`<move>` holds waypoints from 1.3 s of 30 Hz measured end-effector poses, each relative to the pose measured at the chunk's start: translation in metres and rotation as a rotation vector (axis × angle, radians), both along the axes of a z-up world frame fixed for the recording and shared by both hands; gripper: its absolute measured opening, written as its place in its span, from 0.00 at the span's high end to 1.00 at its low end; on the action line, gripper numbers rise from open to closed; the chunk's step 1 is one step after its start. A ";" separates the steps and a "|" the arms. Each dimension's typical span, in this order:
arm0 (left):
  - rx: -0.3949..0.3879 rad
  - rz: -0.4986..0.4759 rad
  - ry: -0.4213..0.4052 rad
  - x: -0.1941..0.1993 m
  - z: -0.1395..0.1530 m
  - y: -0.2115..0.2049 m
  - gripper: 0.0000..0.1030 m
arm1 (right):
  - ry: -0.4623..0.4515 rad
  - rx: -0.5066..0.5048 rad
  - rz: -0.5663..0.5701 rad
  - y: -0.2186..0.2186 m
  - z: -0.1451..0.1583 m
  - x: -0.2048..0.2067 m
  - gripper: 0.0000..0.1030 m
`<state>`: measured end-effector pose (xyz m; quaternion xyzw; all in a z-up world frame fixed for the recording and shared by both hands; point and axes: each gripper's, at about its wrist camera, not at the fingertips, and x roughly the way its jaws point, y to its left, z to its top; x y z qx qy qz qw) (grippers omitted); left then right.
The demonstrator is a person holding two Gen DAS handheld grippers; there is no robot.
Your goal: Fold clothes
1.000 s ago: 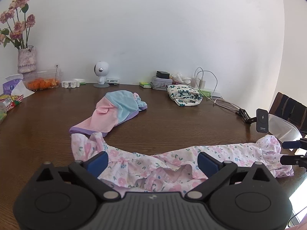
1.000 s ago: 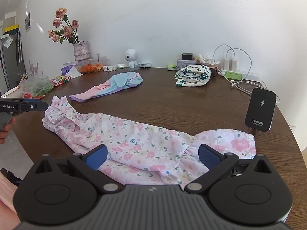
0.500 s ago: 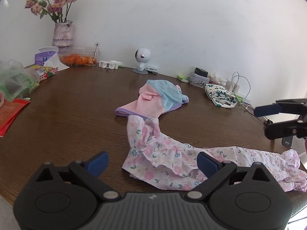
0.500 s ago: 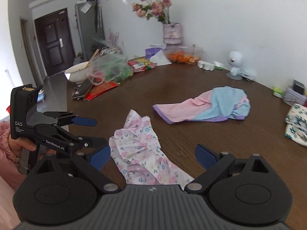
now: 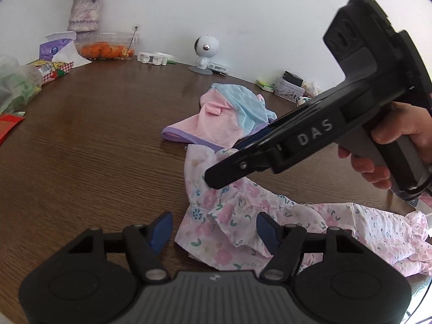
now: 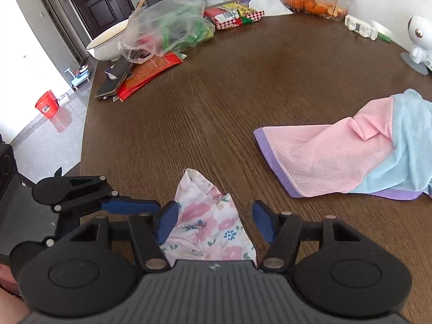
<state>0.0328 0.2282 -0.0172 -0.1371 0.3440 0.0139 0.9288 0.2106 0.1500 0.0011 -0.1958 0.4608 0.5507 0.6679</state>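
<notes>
A pink floral garment (image 5: 243,224) lies stretched along the near edge of the brown table (image 5: 94,148). Its left end also shows in the right wrist view (image 6: 208,224). My left gripper (image 5: 213,229) is open, its blue pads on either side of the garment's left end. My right gripper (image 6: 216,220) is open, and the same fabric end lies between its pads. In the left wrist view the right gripper (image 5: 216,181) reaches in from the right, over the fabric. A pink, blue and purple garment (image 5: 224,118) lies further back, and it also shows in the right wrist view (image 6: 351,159).
A white figurine (image 5: 205,54), a vase of flowers (image 5: 83,13), a tub of orange food (image 5: 108,48) and a tissue pack (image 5: 56,48) stand at the back. A plastic bag (image 6: 167,29), snack packs, phones and a bowl (image 6: 108,40) crowd the left edge.
Both grippers have closed in on the left end of the floral garment. The right gripper swung across from the garment's right end to the left end. The fabric's left end is more bunched.
</notes>
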 end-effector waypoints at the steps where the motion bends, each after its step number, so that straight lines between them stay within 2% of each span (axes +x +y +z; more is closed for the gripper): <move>1: 0.004 -0.003 0.007 0.002 -0.001 0.000 0.41 | 0.010 -0.005 0.004 0.003 -0.003 0.001 0.43; 3: 0.010 -0.007 0.022 0.005 -0.002 0.001 0.55 | 0.023 -0.010 0.011 0.006 -0.005 0.000 0.45; 4: 0.009 -0.010 0.030 0.006 -0.003 0.002 0.58 | 0.019 -0.015 0.011 0.007 -0.006 0.000 0.45; 6: 0.010 -0.018 0.033 0.008 -0.004 0.003 0.60 | 0.021 -0.023 0.010 0.008 -0.008 0.001 0.46; 8: 0.009 -0.029 0.033 0.009 -0.004 0.002 0.66 | 0.026 -0.032 0.011 0.008 -0.009 0.000 0.57; 12: 0.015 -0.034 0.040 0.012 -0.006 0.002 0.70 | 0.028 -0.052 0.013 0.010 -0.012 -0.001 0.70; 14: 0.019 -0.031 0.045 0.013 -0.005 0.002 0.74 | 0.026 -0.063 0.015 0.011 -0.014 -0.002 0.80; 16: 0.011 -0.036 0.049 0.014 -0.006 0.001 0.82 | 0.020 -0.066 0.011 0.010 -0.014 -0.003 0.85; 17: 0.002 -0.038 0.050 0.015 -0.006 0.001 0.84 | 0.019 -0.062 0.008 0.010 -0.014 -0.004 0.90; 20: -0.008 -0.043 0.041 0.016 -0.003 0.001 0.90 | 0.006 -0.045 0.002 0.005 -0.011 -0.007 0.94; 26: 0.037 -0.094 -0.036 0.014 0.023 -0.016 0.92 | -0.008 0.062 -0.039 -0.030 0.015 -0.006 0.95; 34: 0.116 -0.252 -0.137 0.008 0.062 -0.073 0.92 | -0.032 0.216 -0.098 -0.108 0.055 -0.017 0.95; 39: 0.131 -0.353 -0.146 0.010 0.066 -0.120 0.93 | -0.022 0.294 -0.161 -0.171 0.056 -0.026 0.95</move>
